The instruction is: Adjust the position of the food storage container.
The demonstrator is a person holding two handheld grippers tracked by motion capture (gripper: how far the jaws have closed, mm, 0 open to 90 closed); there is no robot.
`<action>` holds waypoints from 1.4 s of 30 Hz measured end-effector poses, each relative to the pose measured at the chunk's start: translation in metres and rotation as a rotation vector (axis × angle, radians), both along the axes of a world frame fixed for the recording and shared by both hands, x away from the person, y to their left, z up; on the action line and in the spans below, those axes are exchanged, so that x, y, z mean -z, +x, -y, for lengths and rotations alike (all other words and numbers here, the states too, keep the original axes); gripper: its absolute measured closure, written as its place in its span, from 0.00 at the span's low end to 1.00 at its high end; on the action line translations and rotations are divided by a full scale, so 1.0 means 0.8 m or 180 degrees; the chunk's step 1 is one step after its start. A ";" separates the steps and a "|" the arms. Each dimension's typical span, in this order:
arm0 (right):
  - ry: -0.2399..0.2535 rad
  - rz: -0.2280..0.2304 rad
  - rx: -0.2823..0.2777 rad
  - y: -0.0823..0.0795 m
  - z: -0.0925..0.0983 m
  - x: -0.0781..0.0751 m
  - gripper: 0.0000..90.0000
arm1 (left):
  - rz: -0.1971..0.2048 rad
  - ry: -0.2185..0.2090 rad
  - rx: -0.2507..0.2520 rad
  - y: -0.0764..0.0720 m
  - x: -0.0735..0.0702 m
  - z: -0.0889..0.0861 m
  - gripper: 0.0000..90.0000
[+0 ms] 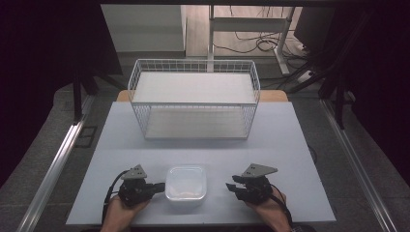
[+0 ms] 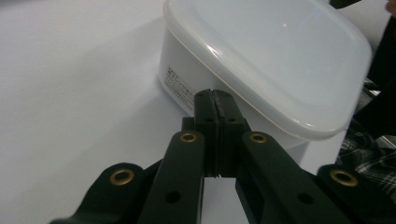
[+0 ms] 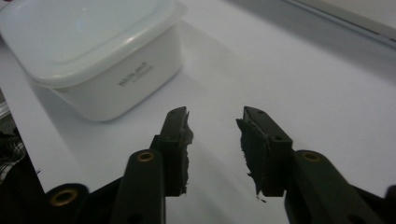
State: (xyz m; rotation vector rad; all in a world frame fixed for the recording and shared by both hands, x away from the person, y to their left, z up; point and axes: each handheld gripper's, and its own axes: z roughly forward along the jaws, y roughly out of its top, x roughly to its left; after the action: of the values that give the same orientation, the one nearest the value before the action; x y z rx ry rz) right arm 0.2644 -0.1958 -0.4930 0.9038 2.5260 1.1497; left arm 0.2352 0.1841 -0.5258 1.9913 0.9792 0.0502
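Left gripper: jaws pressed together on nothing, tips just beside the lidded white plastic box near the table's front edge. The left gripper view shows a small printed label on its side, too fine to read. Box: squarish, upright, no clear long axis. Right gripper: jaws partly spread, empty, apart from the box. Behind: white wire basket.

Your container sits upright near the front edge of the table, square with rounded corners, translucent white plastic. Its lid is on, smooth and glossy, overhanging the walls all round. You've got small printed text on one side wall, too small to read.
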 end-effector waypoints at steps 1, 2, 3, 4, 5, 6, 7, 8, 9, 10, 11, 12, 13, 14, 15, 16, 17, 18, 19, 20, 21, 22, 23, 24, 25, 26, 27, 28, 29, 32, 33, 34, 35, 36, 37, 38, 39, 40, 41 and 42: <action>0.0000 0.0000 0.0000 0.000 0.000 0.000 0.69 | 0.0000 0.0000 0.0000 0.000 0.000 0.000 1.00; -0.0024 -0.0033 -0.0041 -0.001 -0.004 0.002 0.72 | -0.0005 -0.0006 0.0030 0.001 0.000 0.005 1.00; -0.0024 -0.0033 -0.0041 -0.001 -0.004 0.002 0.72 | -0.0009 -0.0005 0.0046 0.002 0.000 0.008 1.00; -0.0063 -0.0047 -0.0076 -0.001 -0.007 0.003 0.72 | -0.0005 0.0002 0.0064 0.003 0.000 0.013 1.00; -0.0063 -0.0047 -0.0076 -0.001 -0.007 0.003 0.72 | -0.0004 0.0003 0.0075 0.003 0.001 0.016 1.00; -0.0073 -0.0053 -0.0078 -0.001 -0.008 0.004 0.73 | 0.0004 0.0004 0.0096 0.005 0.001 0.022 1.00; -0.0089 -0.0062 -0.0085 -0.001 -0.009 0.005 0.73 | 0.0011 0.0011 0.0104 0.006 0.001 0.025 1.00; -0.0087 -0.0068 -0.0081 -0.001 -0.009 0.005 0.73 | 0.0018 0.0021 0.0111 0.006 0.002 0.028 1.00; -0.0086 -0.0067 -0.0075 0.000 -0.008 0.005 0.72 | 0.0020 0.0022 0.0108 0.007 0.002 0.030 1.00; -0.0081 -0.0070 -0.0072 0.000 -0.007 0.005 0.72 | 0.0024 0.0026 0.0104 0.009 0.002 0.032 1.00; -0.0079 -0.0070 -0.0061 0.000 -0.006 0.005 0.72 | 0.0028 0.0030 0.0111 0.010 0.003 0.035 1.00; -0.0076 -0.0073 -0.0041 0.001 -0.005 0.005 0.72 | 0.0044 0.0049 0.0115 0.011 0.003 0.037 1.00; -0.0076 -0.0073 -0.0041 0.001 -0.005 0.005 0.72 | 0.0044 0.0049 0.0115 0.011 0.003 0.037 1.00; -0.0072 -0.0073 -0.0034 0.001 -0.004 0.005 0.71 | 0.0048 0.0051 0.0105 0.011 0.004 0.036 1.00; -0.0072 -0.0081 -0.0026 0.001 -0.003 0.005 0.71 | 0.0054 0.0068 0.0096 0.011 0.004 0.034 0.98; -0.0081 -0.0070 -0.0019 0.001 -0.002 0.005 0.70 | 0.0077 0.0112 0.0063 0.011 0.003 0.032 0.97; -0.0082 -0.0061 -0.0020 0.001 -0.001 0.005 0.69 | 0.0101 0.0147 0.0037 0.011 0.002 0.029 0.95; -0.0082 -0.0061 -0.0014 0.001 0.000 0.005 0.69 | 0.0109 0.0140 0.0023 0.011 0.001 0.026 0.91; -0.0080 -0.0056 -0.0014 0.001 0.001 0.005 0.67 | 0.0126 0.0131 0.0002 0.010 0.000 0.022 0.86; -0.0075 -0.0063 -0.0007 0.001 0.002 0.005 0.66 | 0.0148 0.0145 -0.0019 0.009 -0.001 0.019 0.83; -0.0072 -0.0048 -0.0006 0.001 0.004 0.005 0.63 | 0.0160 0.0154 -0.0030 0.009 -0.002 0.017 0.76; -0.0069 -0.0052 0.0002 0.000 0.005 0.005 0.61 | 0.0201 0.0191 -0.0054 0.006 -0.003 0.014 0.72; -0.0073 -0.0031 0.0003 0.000 0.007 0.005 0.56 | 0.0220 0.0207 -0.0074 0.005 -0.004 0.013 0.63; -0.0071 -0.0025 0.0013 0.000 0.008 0.006 0.54 | 0.0250 0.0224 -0.0094 0.003 -0.005 0.010 0.59; -0.0064 -0.0014 0.0019 0.001 0.009 0.006 0.50 | 0.0271 0.0226 -0.0107 0.002 -0.006 0.009 0.52; -0.0047 -0.0007 0.0048 0.001 0.010 0.007 0.42 | 0.0345 0.0258 -0.0131 -0.001 -0.007 0.007 0.41; -0.0047 -0.0007 0.0048 0.001 0.010 0.007 0.42 | 0.0345 0.0258 -0.0131 -0.001 -0.007 0.007 0.37; -0.0042 -0.0005 0.0052 0.002 0.011 0.008 0.39 | 0.0384 0.0287 -0.0131 -0.003 -0.007 0.006 0.37; -0.0043 0.0012 0.0049 0.003 0.011 0.009 0.34 | 0.0394 0.0288 -0.0120 -0.004 -0.006 0.005 0.31; -0.0058 0.0064 0.0072 0.003 0.010 0.012 0.23 | 0.0375 0.0305 -0.0075 -0.006 -0.004 0.002 0.18; -0.0055 0.0082 0.0082 0.003 0.010 0.012 0.20 | 0.0371 0.0318 -0.0067 -0.007 -0.003 0.002 0.14; -0.0053 0.0093 0.0093 0.003 0.011 0.013 0.17 | 0.0375 0.0342 -0.0068 -0.007 -0.003 0.002 0.10; -0.0038 0.0097 0.0105 0.004 0.011 0.013 0.15 | 0.0375 0.0345 -0.0068 -0.008 -0.003 0.001 0.08; -0.0018 0.0090 0.0118 0.004 0.012 0.014 0.14 | 0.0368 0.0332 -0.0064 -0.008 -0.002 0.001 0.07; -0.0010 0.0089 0.0142 0.005 0.012 0.015 0.13 | 0.0365 0.0328 -0.0058 -0.008 -0.002 0.001 0.06; -0.0015 0.0078 0.0149 0.006 0.013 0.015 0.12 | 0.0378 0.0341 -0.0065 -0.008 -0.002 0.001 0.06; -0.0006 0.0062 0.0152 0.006 0.014 0.016 0.11 | 0.0393 0.0350 -0.0064 -0.008 -0.002 0.001 0.05; -0.0002 0.0047 0.0148 0.007 0.014 0.016 0.11 | 0.0405 0.0351 -0.0060 -0.008 -0.001 0.002 0.05; 0.0008 0.0036 0.0151 0.007 0.015 0.017 0.10 | 0.0414 0.0348 -0.0053 -0.008 -0.001 0.002 0.05; 0.0018 0.0042 0.0149 0.007 0.015 0.017 0.10 | 0.0426 0.0346 -0.0048 -0.008 -0.001 0.002 0.04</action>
State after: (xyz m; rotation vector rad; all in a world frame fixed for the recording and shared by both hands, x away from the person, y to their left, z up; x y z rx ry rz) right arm 0.2702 -0.2078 -0.5064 0.9485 2.4788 1.1458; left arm 0.2286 0.1826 -0.5254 2.0506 0.9220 0.2468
